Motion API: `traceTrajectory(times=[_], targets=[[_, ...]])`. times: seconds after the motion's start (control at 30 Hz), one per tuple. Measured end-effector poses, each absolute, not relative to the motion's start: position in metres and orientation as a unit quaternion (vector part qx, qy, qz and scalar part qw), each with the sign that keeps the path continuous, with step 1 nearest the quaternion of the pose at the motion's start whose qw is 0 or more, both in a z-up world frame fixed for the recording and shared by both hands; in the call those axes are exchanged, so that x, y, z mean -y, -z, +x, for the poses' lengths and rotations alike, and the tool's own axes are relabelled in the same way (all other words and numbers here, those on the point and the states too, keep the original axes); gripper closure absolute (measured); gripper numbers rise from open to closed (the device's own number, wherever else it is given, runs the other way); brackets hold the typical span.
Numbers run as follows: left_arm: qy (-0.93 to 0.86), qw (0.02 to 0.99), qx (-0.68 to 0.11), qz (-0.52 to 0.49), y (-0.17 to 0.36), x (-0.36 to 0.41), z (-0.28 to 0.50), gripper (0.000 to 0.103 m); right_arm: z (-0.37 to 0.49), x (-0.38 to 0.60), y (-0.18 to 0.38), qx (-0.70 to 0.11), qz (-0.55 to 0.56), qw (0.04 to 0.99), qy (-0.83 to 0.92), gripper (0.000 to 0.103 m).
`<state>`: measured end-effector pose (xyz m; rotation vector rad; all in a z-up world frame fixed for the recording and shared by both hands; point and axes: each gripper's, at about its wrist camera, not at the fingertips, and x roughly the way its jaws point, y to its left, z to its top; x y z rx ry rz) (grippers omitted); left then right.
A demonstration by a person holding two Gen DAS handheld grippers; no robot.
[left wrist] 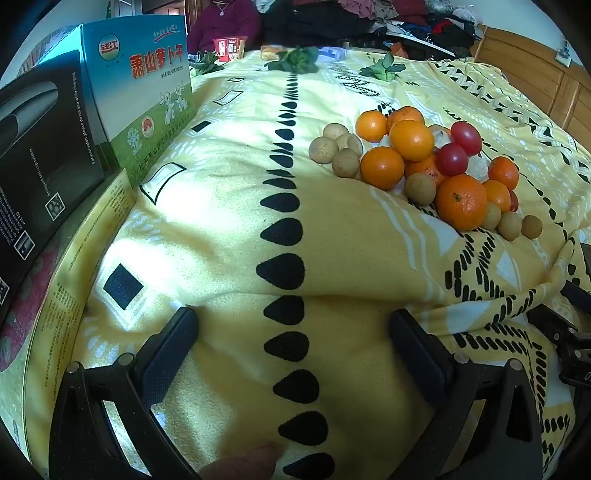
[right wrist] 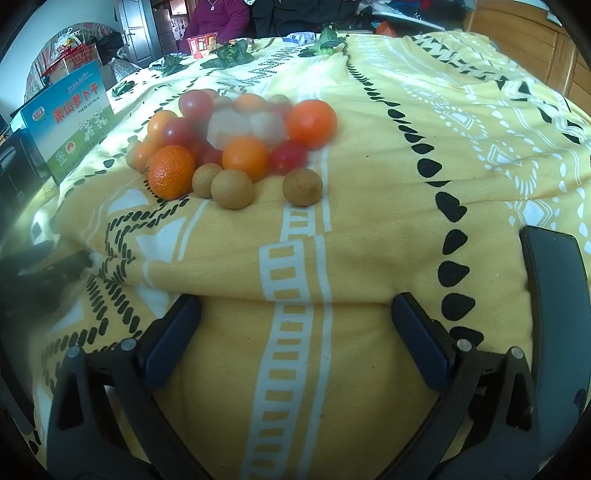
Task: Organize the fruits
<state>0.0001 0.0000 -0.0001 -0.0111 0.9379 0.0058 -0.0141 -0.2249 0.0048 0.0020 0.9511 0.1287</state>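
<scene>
I am looking down both grippers at a bed covered by a yellow blanket [left wrist: 229, 206] patterned in black and white. The left gripper [left wrist: 293, 332] has its fingers [left wrist: 168, 350] spread as wide as they go, with only blanket between them and nothing held. The right gripper [right wrist: 295, 321] is the same: fingers [right wrist: 421, 343] fully apart, empty, above a white ladder-like stripe. The fruit pile [left wrist: 424, 162] lies well ahead of both, toward the middle of the bed: oranges [left wrist: 412, 140], small red tomatoes [left wrist: 466, 137], round tan longans [left wrist: 323, 149] and a few pale translucent pieces. In the left view the pile sits ahead and to the right of the fingers; in the right view it sits ahead and to the left, with part of it blurred. Only the left view shows clearly the black box [left wrist: 40, 147] and the blue and green carton [left wrist: 144, 88] stacked along the bed's left edge, and a fingertip at the bottom. Only the right view shows a dark phone [right wrist: 557, 295] lying by the right finger. Leafy greens [left wrist: 295, 59] and a red cup [left wrist: 229, 47] sit at the far edge, where a person in a maroon top [left wrist: 225, 22] is seated.
</scene>
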Motion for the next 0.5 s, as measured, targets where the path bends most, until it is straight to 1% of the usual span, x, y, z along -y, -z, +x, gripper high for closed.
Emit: traceTrajectory(times=[0.5], targets=[[-0.002,0.892,-0.452,-0.007,0.0000,0.0000,0.0000,0.000,-0.0144,0.2249,-0.0049,-0.456,0.000,0.888,-0.062,0.000]])
